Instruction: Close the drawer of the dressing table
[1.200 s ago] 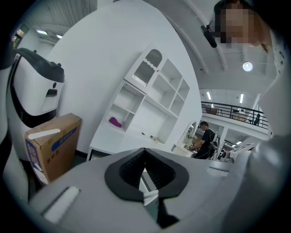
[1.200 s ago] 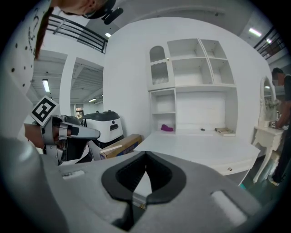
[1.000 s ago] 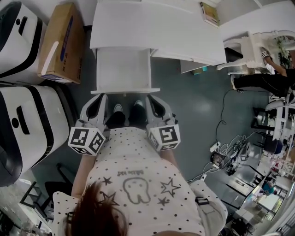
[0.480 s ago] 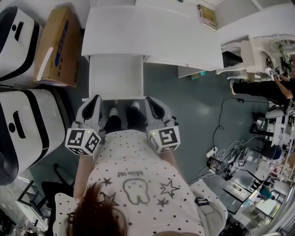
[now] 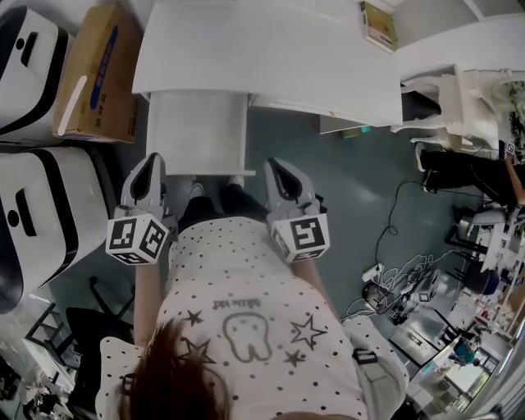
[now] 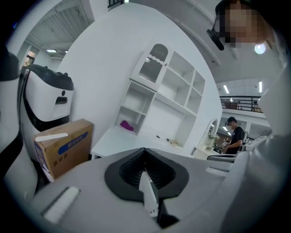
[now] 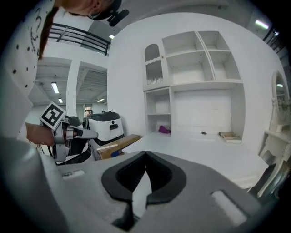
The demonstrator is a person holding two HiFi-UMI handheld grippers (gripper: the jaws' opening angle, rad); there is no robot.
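Nearest, in the head view, is the person's dotted shirt (image 5: 246, 328) with stars and a drawn tooth; the line of writing above the tooth is too small to read. Each gripper carries a cube with black square markers. The left gripper (image 5: 148, 161) has its jaws pressed together with nothing between them, and the right gripper (image 5: 276, 164) is likewise closed and empty. Between the two, the person's shoes (image 5: 197, 190) stand on the dark floor (image 5: 328, 189).

Just beyond the shoes, the drawer (image 5: 197, 131) stands pulled out from under the white counter (image 5: 271, 57) of the dressing table. The left gripper's tip lies at the drawer's front left corner and the right gripper's tip just beside the front right corner; whether either touches it I cannot tell.

To the left of the drawer, white and black machines (image 5: 41, 221) crowd the floor. Behind them is a cardboard box (image 5: 90, 74) with a blue label whose print is illegible. A book (image 5: 379, 25) lies at the counter's far right. On the counter stands a white shelf unit (image 7: 191, 82) with a purple thing (image 7: 163, 129) in a low compartment. Far right are white furniture, cables (image 5: 402, 287) and another person (image 5: 476, 160)
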